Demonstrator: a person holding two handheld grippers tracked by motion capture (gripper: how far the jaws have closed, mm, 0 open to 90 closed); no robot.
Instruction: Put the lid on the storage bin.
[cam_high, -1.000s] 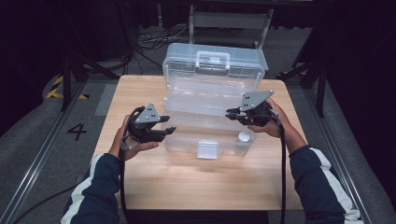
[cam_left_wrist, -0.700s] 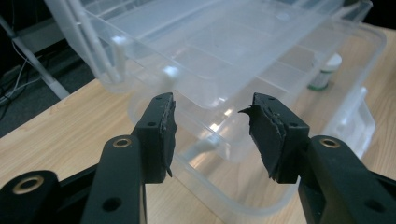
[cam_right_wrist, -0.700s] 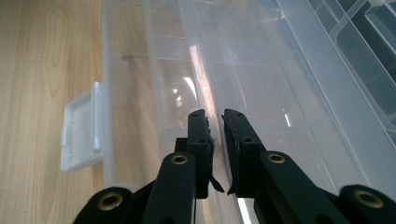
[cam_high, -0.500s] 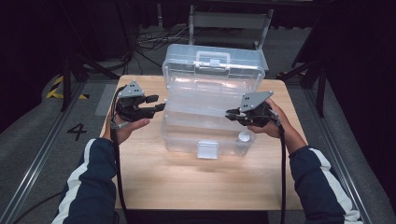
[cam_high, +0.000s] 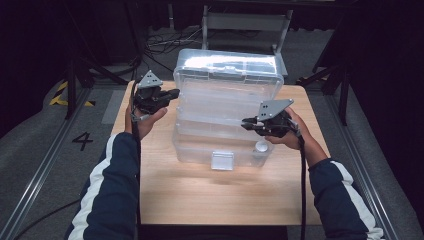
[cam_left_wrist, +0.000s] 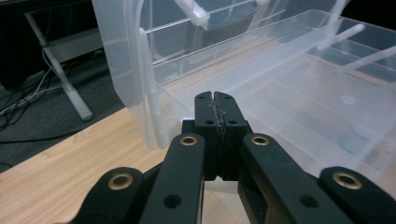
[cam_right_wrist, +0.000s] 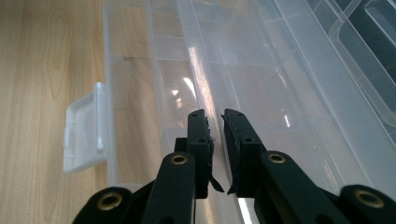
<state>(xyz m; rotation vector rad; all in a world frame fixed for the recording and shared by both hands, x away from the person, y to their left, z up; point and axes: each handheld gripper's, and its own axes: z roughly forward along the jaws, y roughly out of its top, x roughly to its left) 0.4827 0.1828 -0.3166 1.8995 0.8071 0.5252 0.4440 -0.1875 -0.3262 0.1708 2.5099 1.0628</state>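
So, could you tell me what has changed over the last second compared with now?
The left gripper has drawn back from the box's front-left and moved to the far left side, by the raised lid; its jaws have just closed on nothing. The right gripper stayed at the clear plastic box, nearly shut.

Clear box (cam_high: 227, 107) with a white latch (cam_high: 223, 161) sat on the pale wood-grain table (cam_high: 200, 195); black grippers; navy sleeves (cam_high: 107, 200), white stripes.
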